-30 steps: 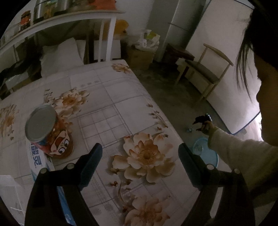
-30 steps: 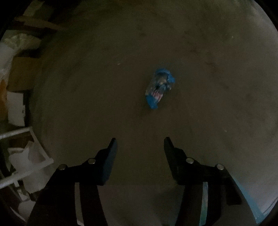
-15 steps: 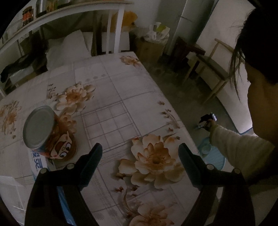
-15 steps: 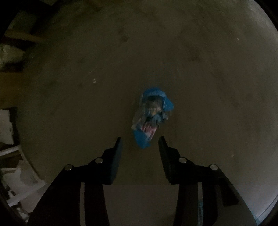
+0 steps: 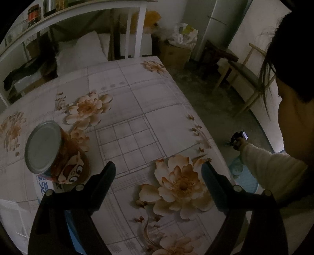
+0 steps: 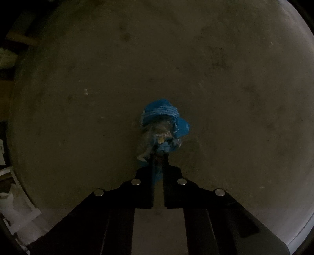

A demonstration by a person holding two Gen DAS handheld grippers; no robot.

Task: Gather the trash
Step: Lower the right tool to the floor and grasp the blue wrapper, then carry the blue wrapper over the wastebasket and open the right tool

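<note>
Right gripper [image 6: 158, 157] low over the dull floor [image 6: 215, 68], its 2 fingers pinched almost together on the near end of a blue crumpled wrapper [image 6: 162, 125]. Wrapper bunched up, blue at the far end, clear and shiny in the middle (some small print on it, too dim to read). Far part of the wrapper sticking out past the fingertips, over the floor; touching the floor or lifted, hard to tell. White scraps [image 6: 17, 211] at the near left edge of that view.

Left gripper [image 5: 158, 170] up over the table [image 5: 137, 94], fingers spread wide apart, nothing between them. Flower cloth on the table, with 1 big pale flower [image 5: 180, 182] just past the fingertips. Tin can [image 5: 53, 155] with a cartoon face to the left, standing on a blue and white box [image 5: 44, 184], silver lid tipped toward the camera. Right arm in a pale sleeve [image 5: 268, 168] reaching down past the right edge of the table toward the floor. Blue round bin [image 5: 243, 174] on the floor under that arm. Wooden chair [image 5: 245, 74] far to the right, white shelf [image 5: 78, 9] along the far side.
</note>
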